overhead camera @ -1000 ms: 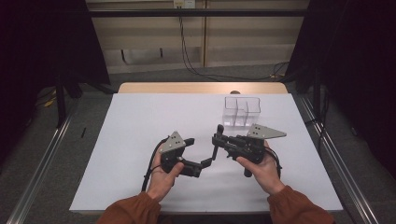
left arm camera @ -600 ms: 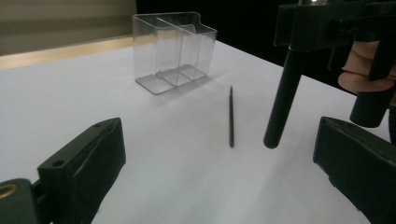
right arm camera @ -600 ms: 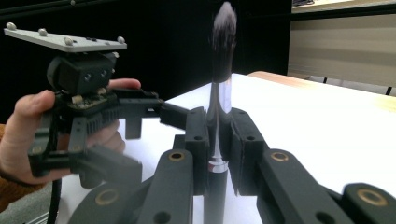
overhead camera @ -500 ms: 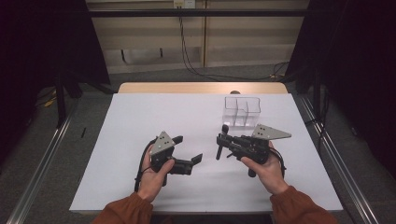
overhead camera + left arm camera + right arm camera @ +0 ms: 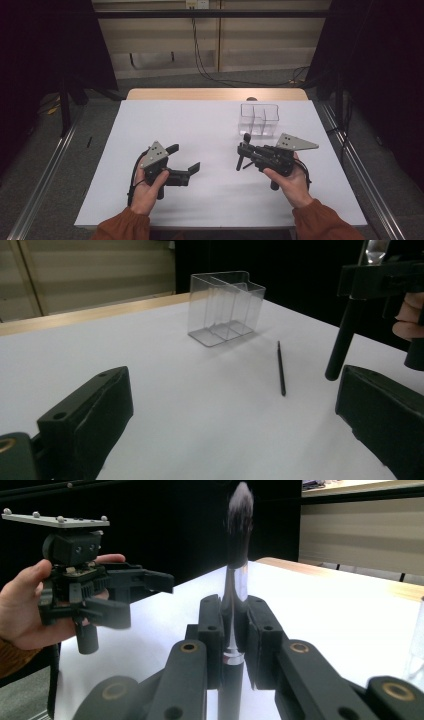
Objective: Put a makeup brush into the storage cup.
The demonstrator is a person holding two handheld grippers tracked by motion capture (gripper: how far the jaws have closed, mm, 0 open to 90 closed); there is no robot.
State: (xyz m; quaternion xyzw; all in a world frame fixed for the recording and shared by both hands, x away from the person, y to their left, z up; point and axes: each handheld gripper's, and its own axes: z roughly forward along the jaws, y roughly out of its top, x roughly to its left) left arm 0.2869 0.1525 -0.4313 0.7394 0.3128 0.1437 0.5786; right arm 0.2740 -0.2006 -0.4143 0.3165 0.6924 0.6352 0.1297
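A makeup brush (image 5: 235,587) with a black handle, a silver ferrule and dark bristles stands upright between the jaws of my right gripper (image 5: 234,625), which is shut on its handle. In the high view the brush (image 5: 240,161) and right gripper (image 5: 243,151) are right of the table's middle. My left gripper (image 5: 183,158) is held to the left of them, open, with nothing between its jaws. From the left gripper (image 5: 230,415) view, the brush handle (image 5: 344,342) hangs at the right, and a thin black stick (image 5: 281,367) lies on the white surface.
A clear plastic organizer (image 5: 258,120) with several compartments stands behind the right gripper, and also shows as the organizer (image 5: 225,310) in the left gripper view. White sheeting (image 5: 200,125) covers the table, with a wooden edge (image 5: 215,94) at the back.
My left gripper has pulled back to the left, away from the brush and the right gripper, and now stands apart from them. The right gripper has shifted slightly right with the brush.
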